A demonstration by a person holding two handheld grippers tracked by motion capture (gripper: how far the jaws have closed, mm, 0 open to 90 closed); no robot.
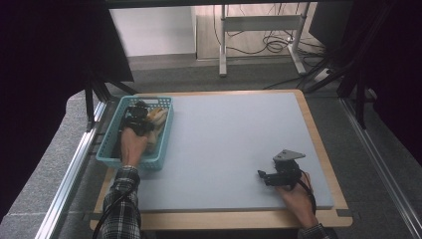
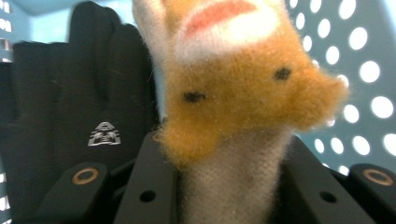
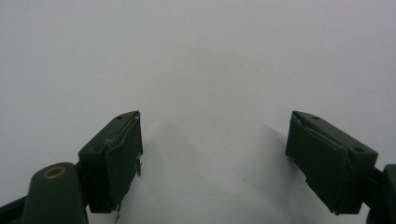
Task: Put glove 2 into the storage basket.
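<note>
One fuzzy sock [image 2: 233, 107] sits in the teal basket [image 1: 112, 130], pinched at its cuff by my left tongs [image 2: 233, 196]. Soft, light, limp; grip bunched fabric. Right tongs [image 3: 215, 158] wide, idle.

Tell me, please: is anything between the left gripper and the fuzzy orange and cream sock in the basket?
Nothing visible is. The left gripper is shut on the fuzzy orange and cream sock, whose cream part runs down between the jaws. A black glove lies beside the sock inside the teal basket, not between the sock and the jaws.
</note>
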